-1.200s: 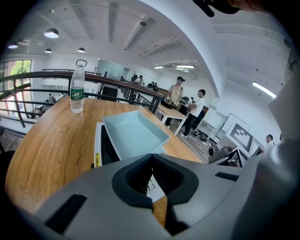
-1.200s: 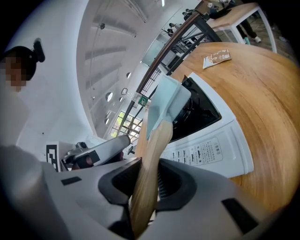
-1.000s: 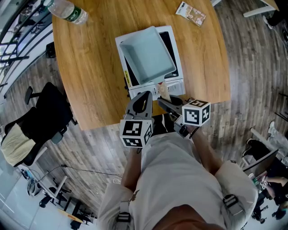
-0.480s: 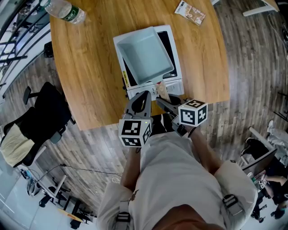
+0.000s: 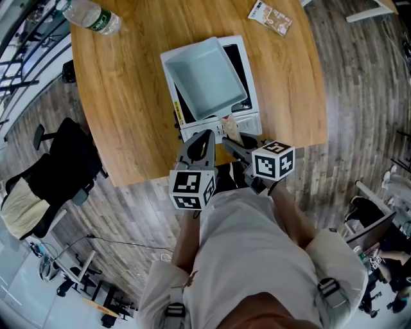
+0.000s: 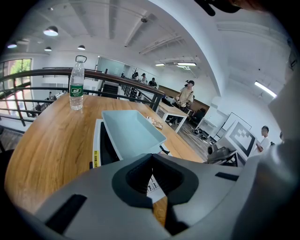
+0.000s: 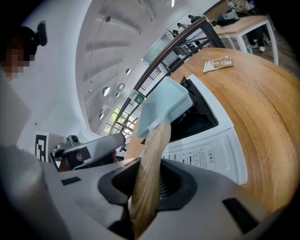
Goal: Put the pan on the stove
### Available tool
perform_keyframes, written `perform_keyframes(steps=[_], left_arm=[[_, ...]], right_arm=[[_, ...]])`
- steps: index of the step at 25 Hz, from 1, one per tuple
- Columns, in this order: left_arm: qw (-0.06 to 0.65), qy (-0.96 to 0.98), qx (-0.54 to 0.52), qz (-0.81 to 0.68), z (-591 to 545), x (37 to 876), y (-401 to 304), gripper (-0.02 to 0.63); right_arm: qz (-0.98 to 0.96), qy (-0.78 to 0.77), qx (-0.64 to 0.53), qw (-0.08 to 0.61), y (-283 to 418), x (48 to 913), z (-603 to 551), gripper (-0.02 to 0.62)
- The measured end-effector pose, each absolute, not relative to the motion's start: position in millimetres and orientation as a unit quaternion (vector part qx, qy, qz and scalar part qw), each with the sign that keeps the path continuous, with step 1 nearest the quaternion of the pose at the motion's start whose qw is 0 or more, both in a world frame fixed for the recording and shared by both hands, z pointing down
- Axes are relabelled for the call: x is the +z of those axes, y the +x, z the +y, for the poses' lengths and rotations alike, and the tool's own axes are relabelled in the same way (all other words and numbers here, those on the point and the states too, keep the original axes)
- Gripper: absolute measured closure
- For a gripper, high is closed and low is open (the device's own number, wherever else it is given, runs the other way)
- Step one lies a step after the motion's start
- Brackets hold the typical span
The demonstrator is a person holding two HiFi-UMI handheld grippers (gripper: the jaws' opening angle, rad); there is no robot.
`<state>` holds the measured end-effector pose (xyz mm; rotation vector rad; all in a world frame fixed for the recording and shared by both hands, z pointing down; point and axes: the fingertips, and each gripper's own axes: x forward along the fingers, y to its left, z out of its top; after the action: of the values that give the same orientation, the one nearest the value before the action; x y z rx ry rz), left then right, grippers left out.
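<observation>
Where the tabletop (image 5: 128,115) carries the stove (image 5: 253,119), the pan (image 5: 205,77) is found over it, skewed and overhanging the left edge. Its wooden handle (image 7: 150,173) is clamped in the right hand-held gripper (image 7: 150,187); the left hand-held gripper (image 6: 153,161) is held closed on nothing, just beside. Squaring over the black glass and setting flat before release is judged best. Counted: one tabletop; one stove; one pan; two hand-held grippers; one bottle (image 5: 93,16); one packet (image 5: 272,18).

Light is bright and even, from ceiling lamps (image 6: 51,32) and a window (image 6: 18,70). Shadows are soft. Both gripper views bend strongly at the edges, with dark corners; the close wooden handle (image 7: 149,178) is blurred.
</observation>
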<state>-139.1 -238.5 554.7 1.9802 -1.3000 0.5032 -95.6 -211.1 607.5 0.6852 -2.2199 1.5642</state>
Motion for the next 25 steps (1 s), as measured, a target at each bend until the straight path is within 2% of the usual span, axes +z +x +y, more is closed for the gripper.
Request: perform_keyframes(steps=[15, 25], left_arm=[[0.350, 0.767, 0.193, -0.503, -234.7, 551.7, -140.0, 0.588], [0.345, 0.771, 0.192, -0.500, -233.0, 547.8, -139.6, 0.588]], right_arm=[[-0.788, 0.239, 0.539, 0.176, -97.7, 607.7, -213.5, 0.485], [-0.804, 0.248, 0.508, 0.188, -97.0, 604.5, -216.2, 0.414]])
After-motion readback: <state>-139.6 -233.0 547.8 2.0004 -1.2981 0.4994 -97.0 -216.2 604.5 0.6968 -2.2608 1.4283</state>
